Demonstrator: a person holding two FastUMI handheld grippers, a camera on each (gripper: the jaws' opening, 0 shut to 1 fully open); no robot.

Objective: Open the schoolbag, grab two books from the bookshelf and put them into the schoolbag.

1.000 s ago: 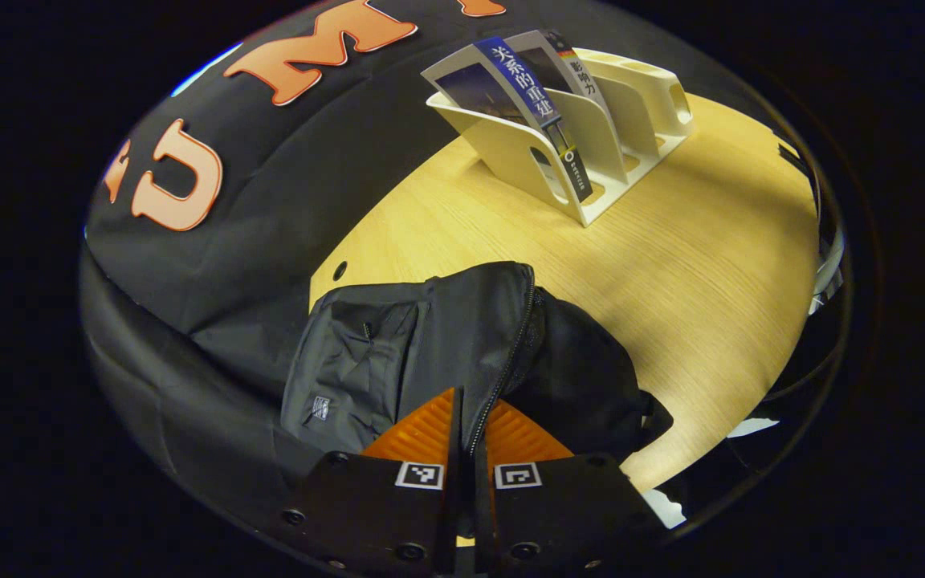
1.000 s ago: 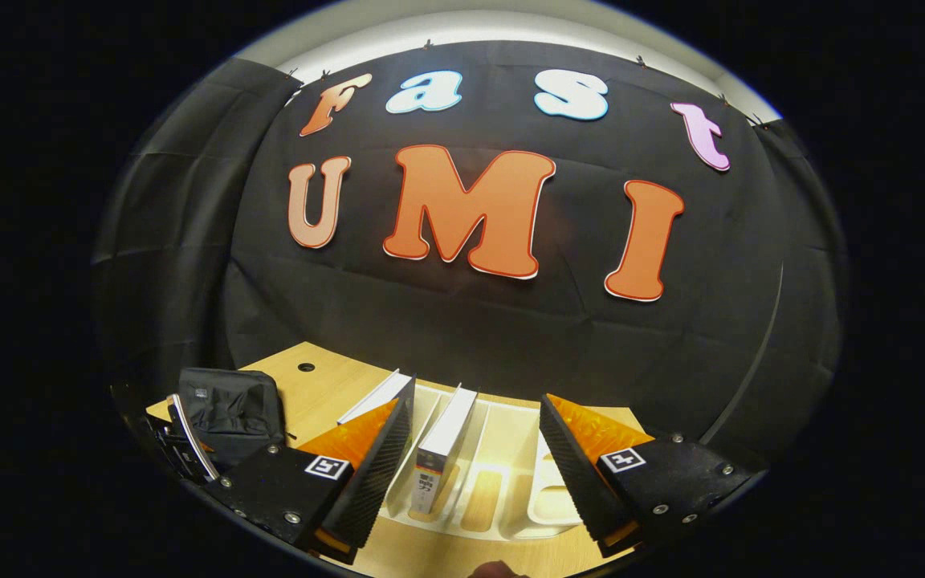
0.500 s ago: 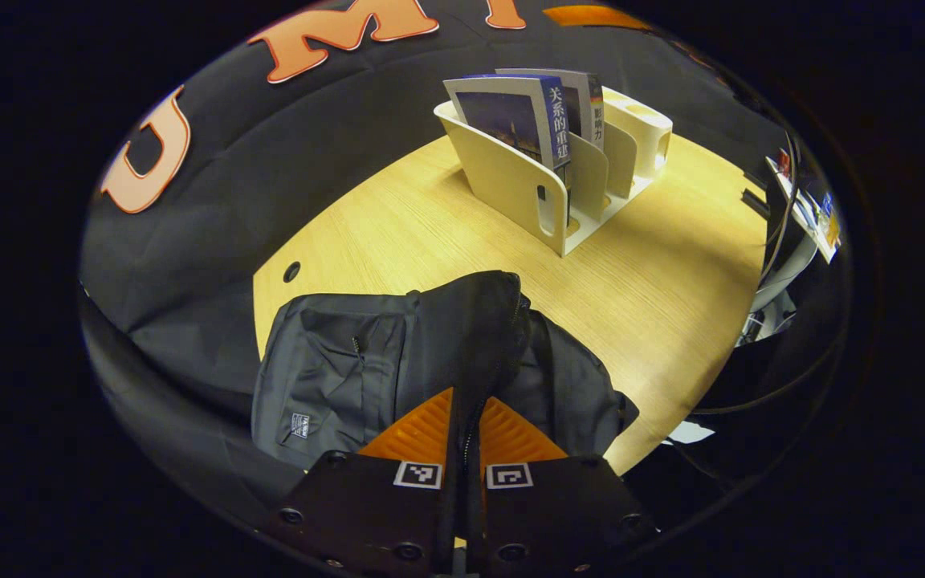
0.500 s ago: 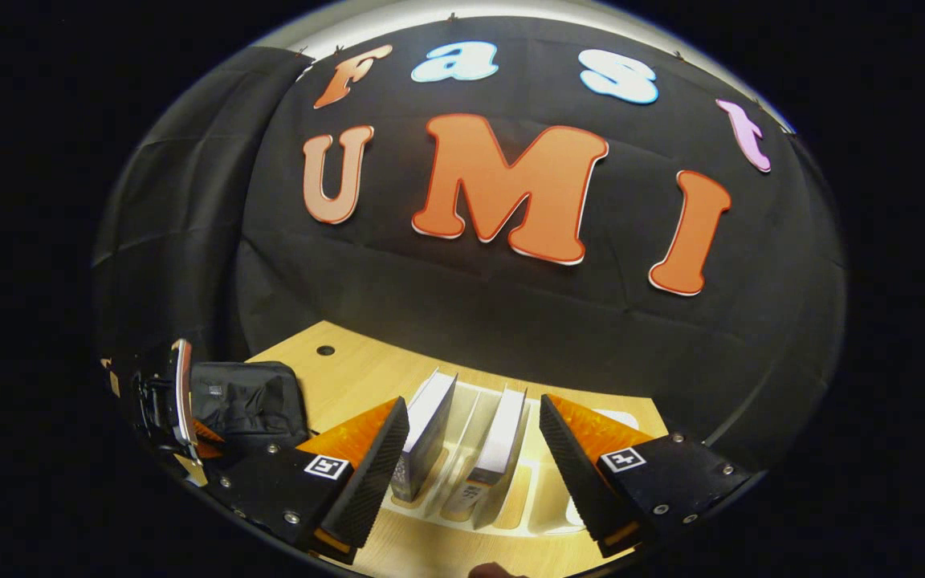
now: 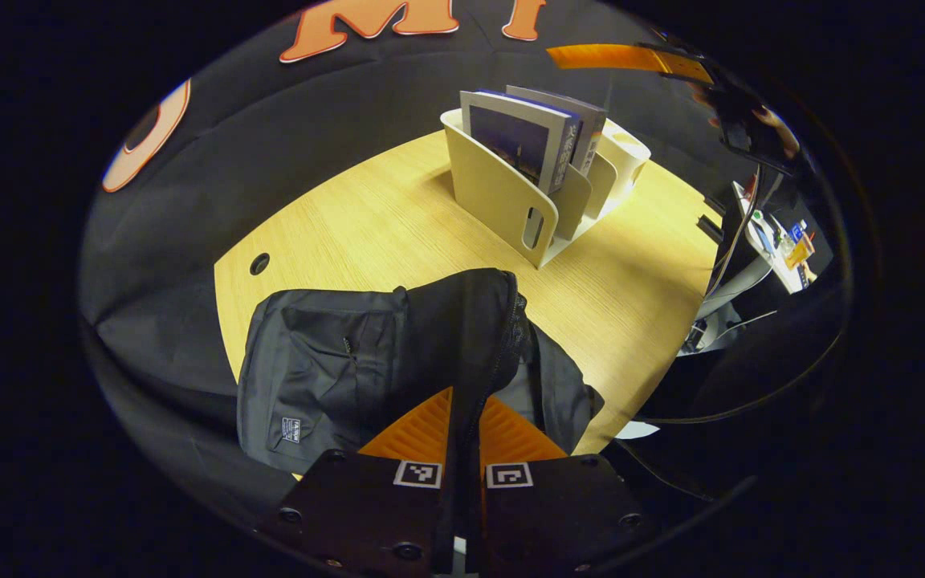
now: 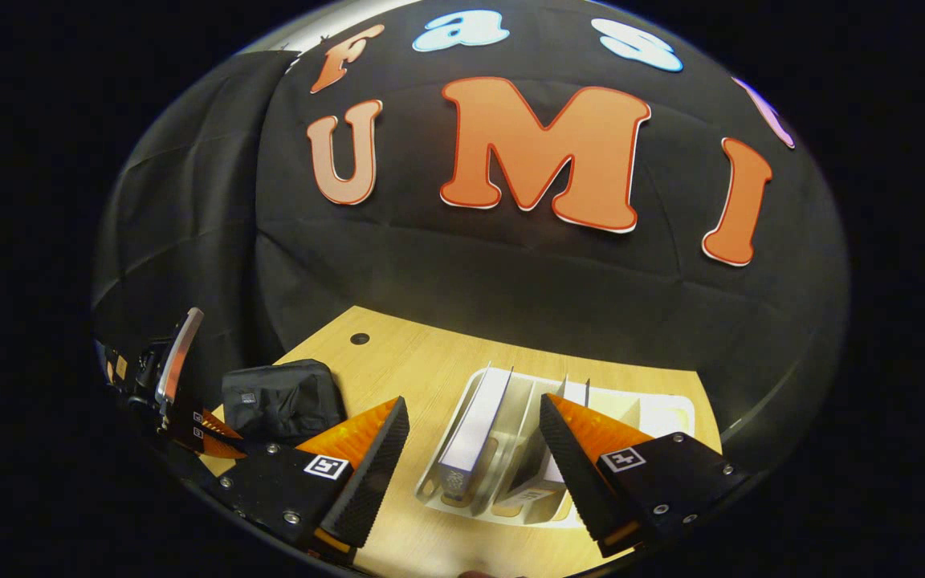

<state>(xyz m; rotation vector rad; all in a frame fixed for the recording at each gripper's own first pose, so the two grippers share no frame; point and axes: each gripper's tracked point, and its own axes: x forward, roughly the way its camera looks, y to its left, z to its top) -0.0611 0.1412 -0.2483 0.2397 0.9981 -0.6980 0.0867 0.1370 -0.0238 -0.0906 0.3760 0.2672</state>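
Observation:
A black schoolbag [image 5: 334, 361] lies on the wooden table [image 5: 366, 217], and my left gripper [image 5: 465, 421] is shut on its raised zipper edge. Beyond it stands a cream bookshelf [image 5: 495, 189] holding two upright books, one with a dark cover [image 5: 515, 140] and a grey one [image 5: 583, 120] behind it. In the right gripper view, my right gripper [image 6: 474, 401] hangs open above the bookshelf [image 6: 663, 413]. One book [image 6: 470, 425] lies between its fingers in the image, not touched. The second book [image 6: 535, 490] is partly hidden by the right finger. The schoolbag [image 6: 282, 397] sits at the left.
A round cable hole [image 5: 259, 263] marks the table near the cloth wall. One of my right gripper's fingers [image 5: 623, 58] shows high over the shelf in the left gripper view, with a hand [image 5: 768, 128] behind it. The table's right edge drops off to cables and clutter [image 5: 784, 249].
My right gripper has risen and tipped downward, so the shelf and both books now show from above. My left gripper stayed shut on the bag's edge while shifting its angle slightly.

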